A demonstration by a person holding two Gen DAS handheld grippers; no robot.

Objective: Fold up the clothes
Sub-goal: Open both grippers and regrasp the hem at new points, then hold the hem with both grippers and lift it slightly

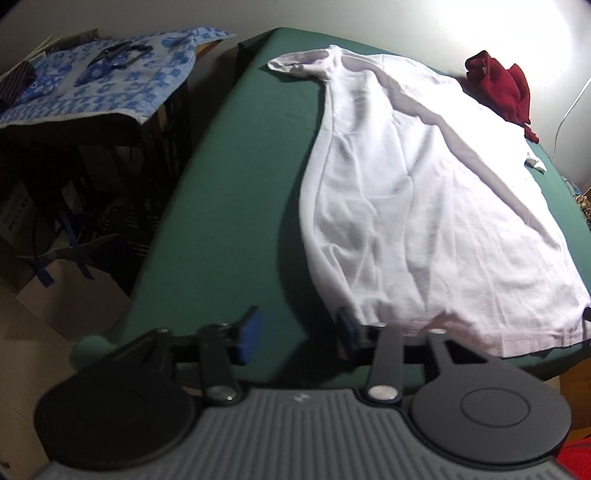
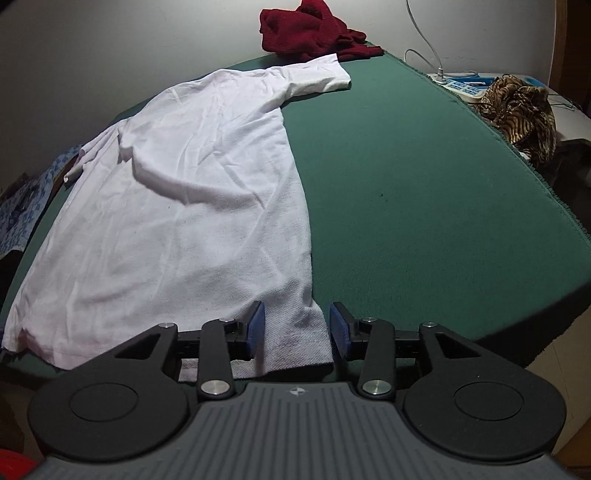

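A white T-shirt (image 1: 417, 192) lies spread on the green table (image 1: 240, 192), hem toward me, sleeves at the far end. My left gripper (image 1: 297, 334) is open at the near edge, just left of the shirt's near left hem corner; its right finger touches the cloth edge. In the right wrist view the shirt (image 2: 192, 206) fills the left half of the table (image 2: 424, 192). My right gripper (image 2: 297, 326) is open, its jaws on either side of the shirt's near right hem corner.
A dark red garment (image 2: 314, 31) is heaped at the far edge, also in the left wrist view (image 1: 498, 85). A blue patterned cloth (image 1: 99, 77) covers boxes to the left. A tiger-print cloth (image 2: 521, 107) and a power strip (image 2: 461, 83) lie to the right.
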